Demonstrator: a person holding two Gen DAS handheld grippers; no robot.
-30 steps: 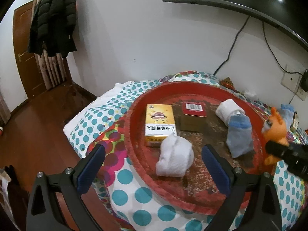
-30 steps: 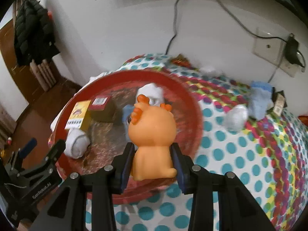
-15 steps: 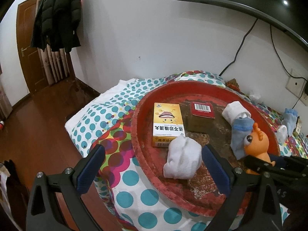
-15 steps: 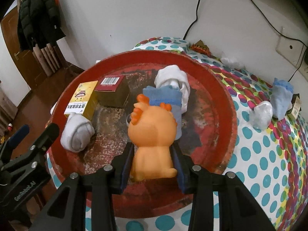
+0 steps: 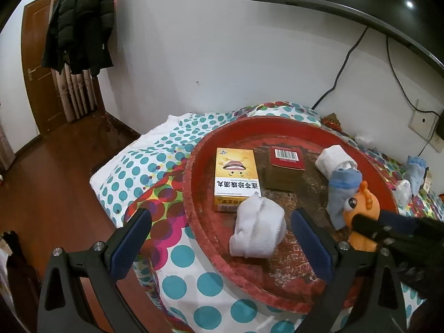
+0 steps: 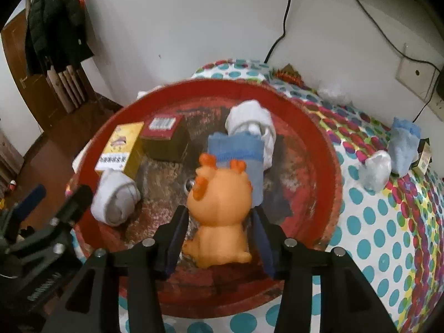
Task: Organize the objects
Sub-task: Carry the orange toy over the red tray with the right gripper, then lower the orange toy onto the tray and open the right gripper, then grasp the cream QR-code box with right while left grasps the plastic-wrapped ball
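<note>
the right gripper [image 6: 219, 223] has just been opening, its jaws released around the orange toy [image 6: 220, 216] standing in the red tray [image 6: 319, 149]; the left gripper [image 5: 222, 238] hangs wide open.

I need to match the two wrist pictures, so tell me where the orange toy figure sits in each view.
Left wrist view: orange toy figure at the right edge, partly hidden by the right gripper's black fingers.
Right wrist view: orange toy figure at centre, between the right gripper fingers, which have just been opening.
Shared landmark: the yellow box in the red tray.
</note>
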